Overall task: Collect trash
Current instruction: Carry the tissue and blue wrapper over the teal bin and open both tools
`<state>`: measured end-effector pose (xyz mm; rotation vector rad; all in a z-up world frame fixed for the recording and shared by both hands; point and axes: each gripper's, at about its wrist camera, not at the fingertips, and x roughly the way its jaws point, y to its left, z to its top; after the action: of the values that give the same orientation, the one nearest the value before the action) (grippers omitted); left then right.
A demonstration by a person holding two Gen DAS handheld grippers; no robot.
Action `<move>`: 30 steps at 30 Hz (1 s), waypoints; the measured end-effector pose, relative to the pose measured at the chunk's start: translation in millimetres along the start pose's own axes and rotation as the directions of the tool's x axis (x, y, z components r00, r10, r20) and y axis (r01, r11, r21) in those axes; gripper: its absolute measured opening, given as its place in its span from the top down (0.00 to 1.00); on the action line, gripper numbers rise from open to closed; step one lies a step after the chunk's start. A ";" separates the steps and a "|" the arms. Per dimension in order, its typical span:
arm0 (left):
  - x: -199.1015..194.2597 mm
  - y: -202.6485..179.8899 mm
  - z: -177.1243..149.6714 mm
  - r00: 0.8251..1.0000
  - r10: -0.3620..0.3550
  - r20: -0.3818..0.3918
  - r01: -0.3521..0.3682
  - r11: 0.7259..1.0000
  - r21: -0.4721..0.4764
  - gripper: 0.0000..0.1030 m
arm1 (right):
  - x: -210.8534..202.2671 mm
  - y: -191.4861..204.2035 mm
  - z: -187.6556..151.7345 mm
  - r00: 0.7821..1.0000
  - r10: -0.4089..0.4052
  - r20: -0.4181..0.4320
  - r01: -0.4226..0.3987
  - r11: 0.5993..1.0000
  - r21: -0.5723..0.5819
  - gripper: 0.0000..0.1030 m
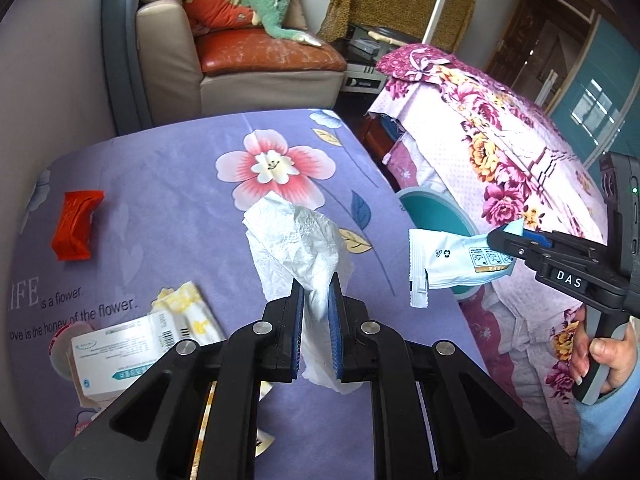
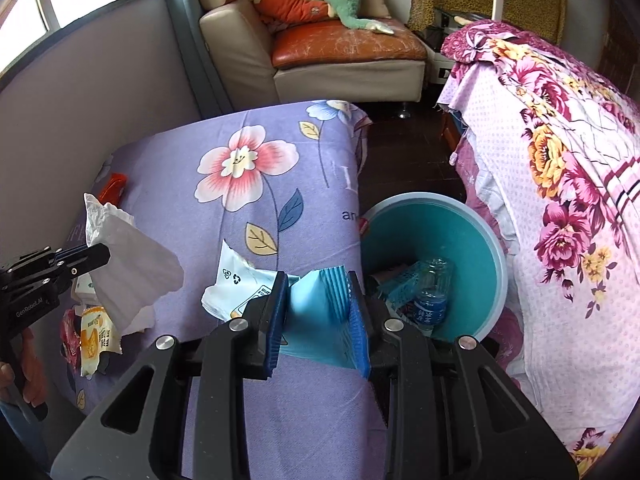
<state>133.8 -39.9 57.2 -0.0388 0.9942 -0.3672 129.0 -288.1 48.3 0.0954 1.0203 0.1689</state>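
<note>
My left gripper (image 1: 316, 284) is shut on a crumpled white tissue (image 1: 296, 236) and holds it above the purple flowered table cover (image 1: 180, 184); the tissue also shows in the right wrist view (image 2: 132, 264). My right gripper (image 2: 318, 280) is shut on a light blue wrapper (image 2: 316, 312), held near the table's right edge; the wrapper also shows in the left wrist view (image 1: 448, 260). A teal bin (image 2: 476, 240) stands on the floor right of the table, with a plastic bottle (image 2: 434, 292) and other trash inside.
On the table lie a red wrapper (image 1: 76, 226), a white box (image 1: 116, 356), a yellow-white packet (image 1: 188, 308) and a cat-print packet (image 2: 94, 336). A bed with floral cover (image 2: 560, 200) is right of the bin. A sofa (image 2: 320, 52) stands behind.
</note>
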 end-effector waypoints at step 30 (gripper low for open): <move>144.9 -193.7 56.2 0.973 -0.167 -0.161 0.199 0.958 0.206 0.88 | -1.1 -179.4 6.7 0.982 -0.187 0.023 0.176 0.955 0.238 0.73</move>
<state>195.9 -275.4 8.8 0.0989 1.0881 -0.6576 151.3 -464.6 24.5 0.2187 0.9950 -0.1226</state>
